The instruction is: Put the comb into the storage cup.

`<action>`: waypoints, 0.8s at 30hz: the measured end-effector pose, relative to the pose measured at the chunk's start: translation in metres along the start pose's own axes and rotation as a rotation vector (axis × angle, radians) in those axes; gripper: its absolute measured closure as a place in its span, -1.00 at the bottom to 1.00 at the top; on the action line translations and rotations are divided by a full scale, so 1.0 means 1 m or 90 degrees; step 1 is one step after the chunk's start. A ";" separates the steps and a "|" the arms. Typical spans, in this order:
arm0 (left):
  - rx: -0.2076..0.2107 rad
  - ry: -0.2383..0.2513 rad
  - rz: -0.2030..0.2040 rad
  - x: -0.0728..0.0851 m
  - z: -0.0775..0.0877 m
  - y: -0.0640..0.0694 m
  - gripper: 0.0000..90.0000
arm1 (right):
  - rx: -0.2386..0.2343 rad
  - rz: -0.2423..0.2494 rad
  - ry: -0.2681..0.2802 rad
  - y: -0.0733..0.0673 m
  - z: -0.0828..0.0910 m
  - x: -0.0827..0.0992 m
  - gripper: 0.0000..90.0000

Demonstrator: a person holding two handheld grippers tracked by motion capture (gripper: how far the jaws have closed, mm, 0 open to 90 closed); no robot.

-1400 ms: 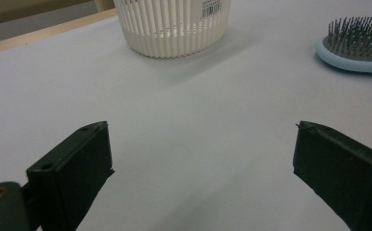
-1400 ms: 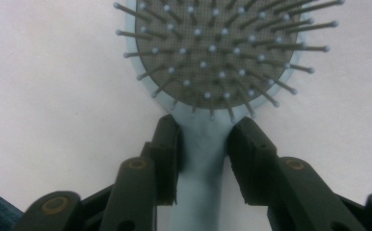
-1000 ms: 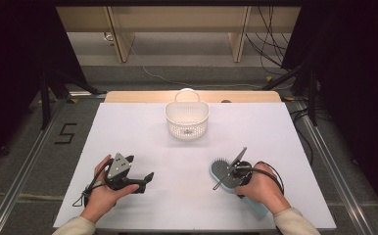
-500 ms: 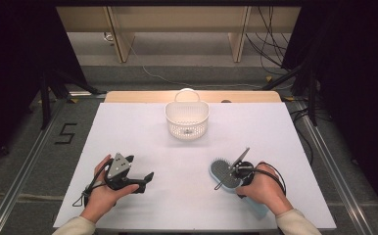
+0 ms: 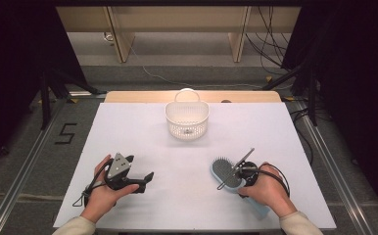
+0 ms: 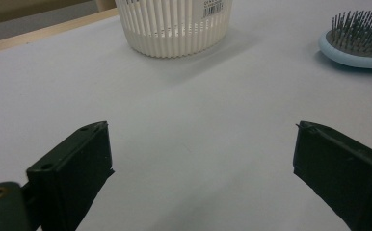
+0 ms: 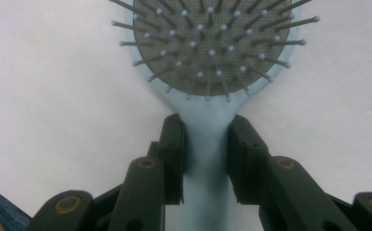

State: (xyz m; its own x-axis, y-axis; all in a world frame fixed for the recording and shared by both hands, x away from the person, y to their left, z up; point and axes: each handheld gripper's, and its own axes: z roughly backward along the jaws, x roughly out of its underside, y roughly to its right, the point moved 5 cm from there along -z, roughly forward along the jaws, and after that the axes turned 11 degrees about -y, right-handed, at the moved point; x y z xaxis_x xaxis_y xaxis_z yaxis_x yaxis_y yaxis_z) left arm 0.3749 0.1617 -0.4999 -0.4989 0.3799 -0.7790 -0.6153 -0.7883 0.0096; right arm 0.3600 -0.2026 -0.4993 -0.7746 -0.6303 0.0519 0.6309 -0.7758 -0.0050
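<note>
A light blue hairbrush (image 5: 224, 173) with grey bristles lies bristles-up on the white table, at the right front. My right gripper (image 7: 206, 144) is shut on the hairbrush (image 7: 208, 53) at the neck of its handle, one jaw on each side. In the high view the right gripper (image 5: 240, 175) sits in the person's right hand. My left gripper (image 5: 145, 178) rests at the left front, jaws wide open with nothing between them (image 6: 201, 159). From the left gripper view the hairbrush (image 6: 357, 41) head lies far right.
A white slatted basket (image 5: 187, 118) with a handle stands at the table's back middle, seen closer as the basket (image 6: 174, 24) in the left gripper view. The white table cover (image 5: 128, 132) ends at a wooden strip behind the basket. Dark floor and cables surround the table.
The right gripper and hairbrush have shifted very slightly; the left hand and basket have not moved.
</note>
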 end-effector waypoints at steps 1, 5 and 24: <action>0.000 0.000 0.001 0.000 0.000 0.000 -0.87 | -0.001 0.000 0.007 0.001 0.000 0.000 0.57; -0.001 0.001 0.002 0.000 0.000 0.000 -0.87 | -0.005 -0.004 0.014 0.002 0.002 0.002 0.57; -0.003 0.003 0.002 0.000 0.001 -0.001 -0.87 | -0.020 -0.033 0.127 0.004 0.019 -0.005 0.57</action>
State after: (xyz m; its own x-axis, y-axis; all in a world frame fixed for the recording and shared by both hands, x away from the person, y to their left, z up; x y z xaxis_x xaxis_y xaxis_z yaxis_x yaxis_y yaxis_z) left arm 0.3754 0.1628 -0.4992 -0.4984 0.3751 -0.7816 -0.6108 -0.7917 0.0095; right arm 0.3666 -0.2019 -0.4806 -0.8009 -0.5807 -0.1459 0.5912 -0.8055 -0.0395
